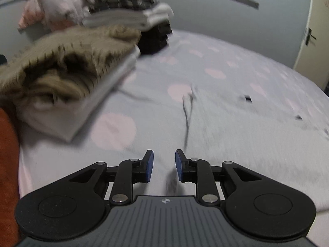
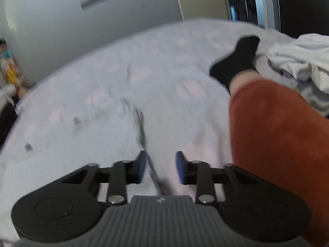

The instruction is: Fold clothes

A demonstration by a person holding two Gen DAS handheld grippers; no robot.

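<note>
Bedding in grey with pink spots lies under both tools: left tool (image 1: 164,165) and right tool (image 2: 161,166) gape empty over a flat pale-grey garment (image 1: 236,123). Folded stacks (image 1: 67,78) sit beyond-left. Release looks done; next, regrasp an edge.

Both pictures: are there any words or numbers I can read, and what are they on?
None can be read.
Left hand-held gripper: a small round mark on its grey body, no letters.
Right hand-held gripper: the same mark, blurred.
Colourful things by the wall: too blurred to read.
</note>
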